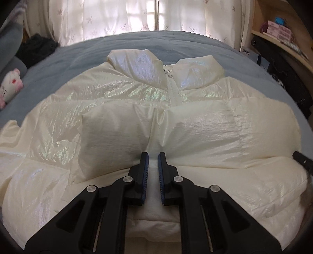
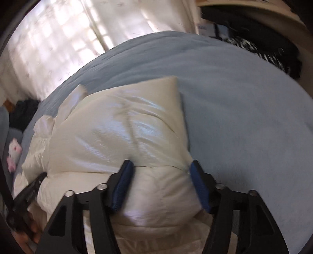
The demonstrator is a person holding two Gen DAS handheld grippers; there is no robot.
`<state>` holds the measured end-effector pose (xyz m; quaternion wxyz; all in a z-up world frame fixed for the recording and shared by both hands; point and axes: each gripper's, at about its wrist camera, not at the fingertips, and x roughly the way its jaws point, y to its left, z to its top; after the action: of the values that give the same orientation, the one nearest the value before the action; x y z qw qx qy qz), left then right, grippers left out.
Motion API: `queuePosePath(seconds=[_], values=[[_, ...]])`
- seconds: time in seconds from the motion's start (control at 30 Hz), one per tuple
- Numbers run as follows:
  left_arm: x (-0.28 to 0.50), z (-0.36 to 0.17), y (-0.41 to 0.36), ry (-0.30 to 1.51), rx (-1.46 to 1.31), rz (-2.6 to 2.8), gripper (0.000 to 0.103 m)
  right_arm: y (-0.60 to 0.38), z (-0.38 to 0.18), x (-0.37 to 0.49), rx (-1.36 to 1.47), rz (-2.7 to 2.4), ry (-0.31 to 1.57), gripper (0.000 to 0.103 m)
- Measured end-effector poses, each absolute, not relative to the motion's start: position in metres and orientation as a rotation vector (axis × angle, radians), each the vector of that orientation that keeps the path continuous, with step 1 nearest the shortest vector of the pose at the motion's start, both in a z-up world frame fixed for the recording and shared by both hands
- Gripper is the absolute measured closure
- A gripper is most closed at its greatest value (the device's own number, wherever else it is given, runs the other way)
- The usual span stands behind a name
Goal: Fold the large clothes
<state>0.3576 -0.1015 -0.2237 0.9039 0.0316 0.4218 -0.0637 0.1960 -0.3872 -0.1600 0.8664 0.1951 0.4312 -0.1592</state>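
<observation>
At the far left of the left wrist view, 1 white and pink plush toy (image 1: pixel 10 86) lies on the blue bedcover (image 1: pixel 82 52), beside a heap of dark clothes (image 1: pixel 36 46). The right wrist view shows the toy only as a blur.

1 cream puffer jacket (image 1: pixel 121 93) lies spread front up on the bed, hood (image 1: pixel 137 66) toward the curtains (image 1: pixel 121 17), its zipper (image 1: pixel 173 91) running down the middle. Only the left wrist view shows hood and zipper. The jacket's bottom hem is folded up over the chest.

The left gripper (image 1: pixel 153 156) is clenched on a ridge of that folded fabric, its 2 blue pads (image 1: pixel 145 170) nearly together with cloth pinched between them.

The right gripper (image 2: pixel 160 166) stands released, jaws wide. A bulge of jacket sits between its 2 pads (image 2: pixel 199 187); whether they touch the cloth is unclear in the blurred picture. Only this view shows the jacket's right edge, with a broad stretch of bare bedcover beyond it. There the left gripper shows as a dark shape at the lower left.

At the right, 1 wooden shelf (image 1: pixel 283 39) with small boxes borders the bed.
</observation>
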Motion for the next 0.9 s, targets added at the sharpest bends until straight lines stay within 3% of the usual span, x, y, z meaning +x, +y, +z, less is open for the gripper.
queuePosePath(seconds=[0.27,0.33,0.53,0.6,0.67,0.7,0.9], values=[[0.354,-0.219,-0.100,0.896,0.041,-0.108,0.095,-0.371,-0.150,0.192,0.370,-0.365,0.897,0.034],[0.345,-0.207,-0.101,0.925,0.085,-0.041,0.095,-0.398,-0.129,0.165,0.425,-0.354,0.871,0.035],[0.288,-0.153,-0.082,0.910,0.075,0.000,0.095,-0.355,-0.074,0.093,0.465,-0.245,0.810,0.035],[0.263,-0.137,-0.073,0.891,0.085,0.020,0.089,-0.333,-0.060,0.066,0.455,-0.216,0.793,0.035],[0.229,-0.121,-0.060,0.871,0.077,0.037,0.065,-0.319,-0.051,0.042,0.453,-0.194,0.790,0.035],[0.212,-0.116,-0.053,0.862,0.070,0.039,0.060,-0.310,-0.048,0.031,0.453,-0.178,0.792,0.035],[0.124,-0.094,-0.020,0.833,0.065,0.019,0.057,-0.244,-0.032,-0.015,0.382,-0.079,0.841,0.035]])
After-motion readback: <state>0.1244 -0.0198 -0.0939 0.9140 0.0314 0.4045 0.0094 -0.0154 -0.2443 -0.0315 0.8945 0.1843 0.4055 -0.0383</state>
